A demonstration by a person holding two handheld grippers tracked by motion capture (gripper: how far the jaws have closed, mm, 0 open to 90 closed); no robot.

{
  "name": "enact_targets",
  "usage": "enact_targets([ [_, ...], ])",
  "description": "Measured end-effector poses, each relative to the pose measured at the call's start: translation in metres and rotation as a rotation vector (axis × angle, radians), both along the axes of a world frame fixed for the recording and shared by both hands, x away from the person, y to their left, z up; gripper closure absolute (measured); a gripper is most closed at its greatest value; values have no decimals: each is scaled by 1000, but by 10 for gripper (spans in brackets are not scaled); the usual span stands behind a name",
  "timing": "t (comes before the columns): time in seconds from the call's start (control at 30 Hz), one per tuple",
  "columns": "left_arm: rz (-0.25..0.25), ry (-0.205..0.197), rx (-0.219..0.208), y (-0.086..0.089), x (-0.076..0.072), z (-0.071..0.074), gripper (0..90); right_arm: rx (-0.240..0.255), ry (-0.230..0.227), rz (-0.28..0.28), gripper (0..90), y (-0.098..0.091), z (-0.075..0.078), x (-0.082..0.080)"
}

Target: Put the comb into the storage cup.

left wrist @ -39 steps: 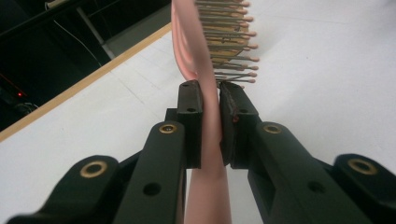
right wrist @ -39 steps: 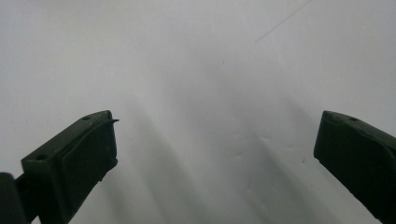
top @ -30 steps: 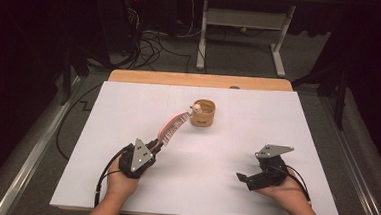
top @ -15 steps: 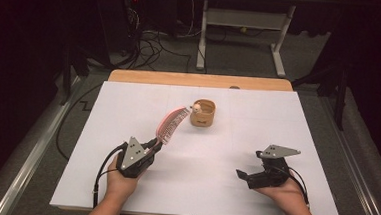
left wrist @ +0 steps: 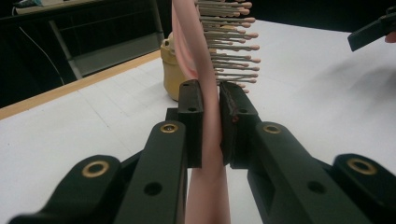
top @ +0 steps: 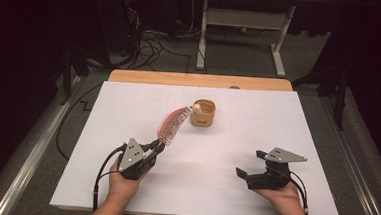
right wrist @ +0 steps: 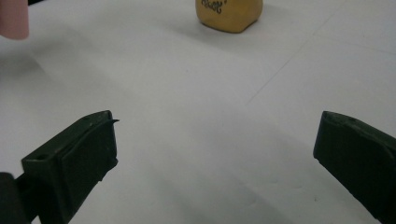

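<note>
Two grippers sit near a tan cup (top: 203,113) on the white table (top: 302,124); left gripper (top: 157,146) pinches a pink hairbrush (top: 171,125) by its handle, head tilted up just beside the cup; right gripper (top: 250,164), jaws spread wide and empty, rests well apart from the cup.

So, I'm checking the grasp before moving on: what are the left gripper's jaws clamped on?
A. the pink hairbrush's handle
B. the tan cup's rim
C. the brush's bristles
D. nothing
A: in the left gripper view the left gripper pinches the pink hairbrush by its handle, bristles beyond the jaws.
</note>
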State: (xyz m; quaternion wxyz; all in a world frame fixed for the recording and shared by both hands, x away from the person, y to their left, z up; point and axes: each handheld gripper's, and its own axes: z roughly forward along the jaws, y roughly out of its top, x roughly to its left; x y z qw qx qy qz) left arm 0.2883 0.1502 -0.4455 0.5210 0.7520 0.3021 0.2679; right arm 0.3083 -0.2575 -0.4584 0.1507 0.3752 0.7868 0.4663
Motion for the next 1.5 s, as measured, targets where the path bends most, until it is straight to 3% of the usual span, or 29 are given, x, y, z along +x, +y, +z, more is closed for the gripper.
enact_targets([
  [0.03,0,0,-2,-1,0,0,807,26,-11,-3,5,1,1,-2],
  [0.27,-29,3,-24,-7,-3,-1,807,81,-36,-20,5,2,-3,-8],
  [0.57,-62,20,-25,-14,-4,-3,806,96,-66,-42,5,-3,-8,-16],
  [0.93,-74,22,-36,-18,-7,-3,806,115,-55,-29,5,6,-10,-14],
  [1.27,-67,13,-44,-18,-7,-1,806,157,-72,-15,5,19,8,-12],
  [1.5,-75,9,-37,-23,-8,-2,806,190,-84,16,5,39,20,-6],
])
